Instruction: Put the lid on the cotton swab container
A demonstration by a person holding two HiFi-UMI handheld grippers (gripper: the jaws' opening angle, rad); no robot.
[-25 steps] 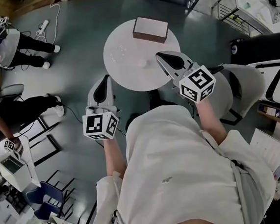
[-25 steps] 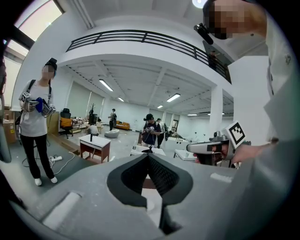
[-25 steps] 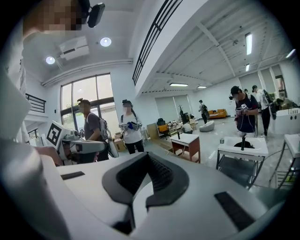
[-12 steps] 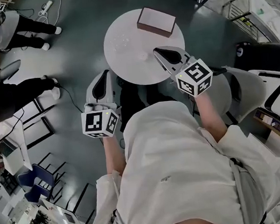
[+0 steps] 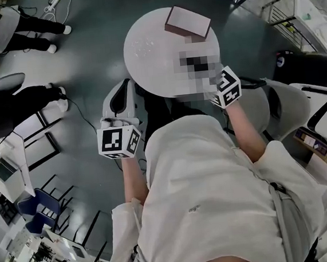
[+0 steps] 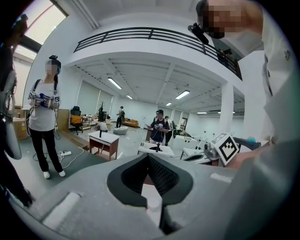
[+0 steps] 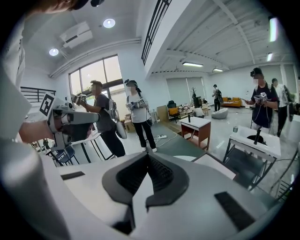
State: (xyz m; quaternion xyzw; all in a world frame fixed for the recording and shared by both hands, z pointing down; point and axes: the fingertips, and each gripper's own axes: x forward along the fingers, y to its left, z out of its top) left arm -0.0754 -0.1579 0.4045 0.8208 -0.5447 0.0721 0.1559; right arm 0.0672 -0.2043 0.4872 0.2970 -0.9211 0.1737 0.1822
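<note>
Both claws clenched, empty: left gripper (image 5: 126,86) left of the round white table (image 5: 157,70), right gripper (image 7: 147,157) over its right side. Going in shut risks knocking the lid away.

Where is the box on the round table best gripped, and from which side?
The box lies flat near the far edge of the table, top free. Likely best: come down from above and close across its narrow width, on the two long side faces, about midway along. Whether the jaws open wide enough can't be told.
</note>
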